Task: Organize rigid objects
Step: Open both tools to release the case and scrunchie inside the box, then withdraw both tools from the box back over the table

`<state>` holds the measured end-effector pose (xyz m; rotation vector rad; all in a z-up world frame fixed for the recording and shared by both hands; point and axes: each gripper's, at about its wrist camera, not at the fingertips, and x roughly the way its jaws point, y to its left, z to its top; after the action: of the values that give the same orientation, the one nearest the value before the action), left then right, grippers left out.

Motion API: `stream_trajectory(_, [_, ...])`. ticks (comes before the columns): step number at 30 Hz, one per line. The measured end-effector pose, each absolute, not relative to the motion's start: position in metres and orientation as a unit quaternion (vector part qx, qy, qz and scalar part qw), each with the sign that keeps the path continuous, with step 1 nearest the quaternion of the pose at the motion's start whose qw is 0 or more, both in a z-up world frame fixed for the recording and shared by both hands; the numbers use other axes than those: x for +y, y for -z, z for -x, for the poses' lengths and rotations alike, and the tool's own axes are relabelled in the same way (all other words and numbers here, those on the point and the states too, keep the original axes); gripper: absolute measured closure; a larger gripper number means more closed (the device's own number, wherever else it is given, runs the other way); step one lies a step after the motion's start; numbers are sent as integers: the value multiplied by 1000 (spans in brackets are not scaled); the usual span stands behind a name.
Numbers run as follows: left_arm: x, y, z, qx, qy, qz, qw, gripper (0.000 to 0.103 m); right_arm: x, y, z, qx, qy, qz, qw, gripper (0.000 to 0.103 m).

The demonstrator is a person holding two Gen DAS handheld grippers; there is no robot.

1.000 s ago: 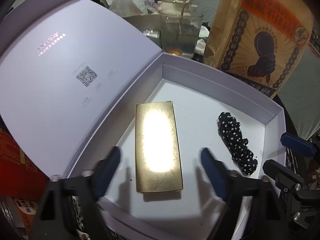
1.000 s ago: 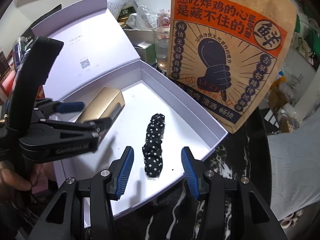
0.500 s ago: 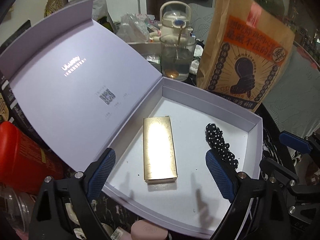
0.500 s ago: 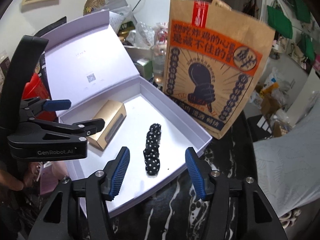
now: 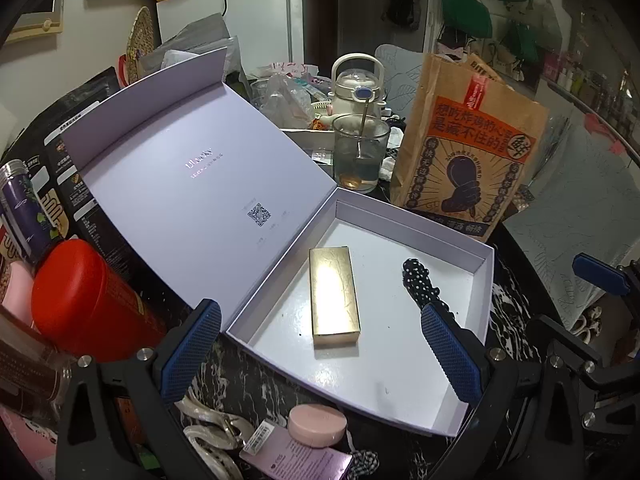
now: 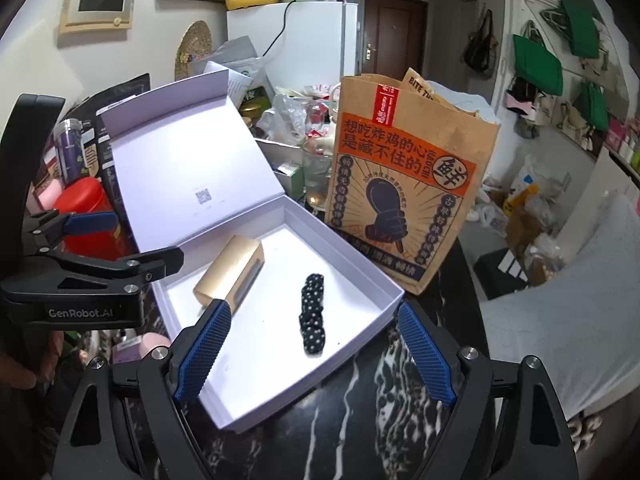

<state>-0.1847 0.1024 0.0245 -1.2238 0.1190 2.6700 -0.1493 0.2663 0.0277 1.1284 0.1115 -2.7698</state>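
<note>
An open white box (image 5: 486, 280) (image 6: 384, 304) lies on the black marble table, its lid (image 5: 192, 184) leaning back to the left. A gold rectangular box (image 5: 334, 296) (image 6: 230, 274) lies flat in it. A black polka-dot scrunchie (image 5: 420, 284) (image 6: 313, 320) lies to its right. My left gripper (image 5: 320, 350) is open and empty, above the box's near edge. My right gripper (image 6: 314, 354) is open and empty, above the box's near right corner. The left gripper also shows in the right wrist view (image 6: 120, 240).
A brown paper bag (image 5: 464, 168) (image 6: 404, 196) stands behind the box. A glass with a spoon (image 5: 360, 156) and a kettle (image 5: 358, 88) stand at the back. A red canister (image 5: 84, 300) is at the left. A pink round case (image 5: 318, 424) and clutter lie near the front.
Both grippers have pulled back and up from the box, so it looks smaller. The gold box and scrunchie lie unmoved.
</note>
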Motion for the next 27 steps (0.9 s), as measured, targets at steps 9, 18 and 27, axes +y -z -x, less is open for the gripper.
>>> stream_trajectory(9, [89, -46, 143, 39, -909, 402, 106, 1, 257, -45, 116, 44, 933, -352, 63, 16])
stream_trajectory(18, [74, -58, 99, 36, -918, 382, 100, 1, 246, -57, 77, 48, 943, -323, 69, 15])
stream_trajectory(27, [67, -49, 59, 38, -918, 384, 97, 1, 236, -54, 39, 53, 946, -309, 79, 15])
